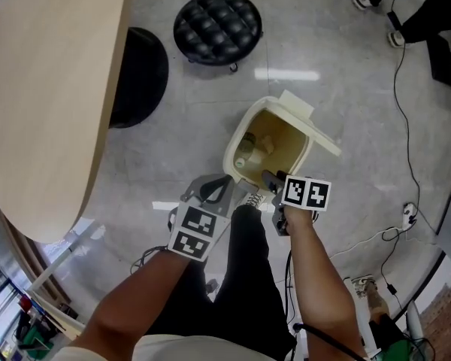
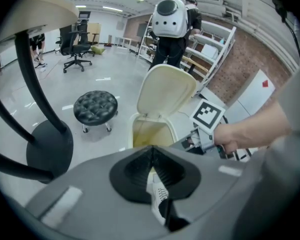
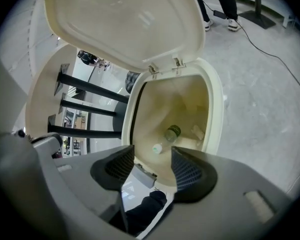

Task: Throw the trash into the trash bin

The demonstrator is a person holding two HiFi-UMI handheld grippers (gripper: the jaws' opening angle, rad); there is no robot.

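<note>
A cream pedal bin (image 1: pixel 237 138) stands on the floor with its lid (image 1: pixel 316 122) tipped back. Inside lie a clear plastic bottle (image 3: pixel 172 133) with a dark cap and a small white piece (image 3: pixel 157 148). My right gripper (image 1: pixel 270 177) hangs over the bin's near rim (image 3: pixel 216 104); it is open, with nothing between its pads. My left gripper (image 1: pixel 216 188) is just left of the bin's near corner. In the left gripper view its black pads (image 2: pixel 140 169) meet, so the left gripper (image 2: pixel 152 154) is shut and empty. That view shows the bin (image 2: pixel 140 121) ahead.
A black tufted stool (image 1: pixel 217 27) stands beyond the bin. A wooden table (image 1: pixel 45 89) with a black round base (image 1: pixel 143 70) fills the left. My white shoe (image 1: pixel 253 199) is at the bin's foot. Cables (image 1: pixel 406 126) run along the right, and a person (image 2: pixel 172 29) stands farther off.
</note>
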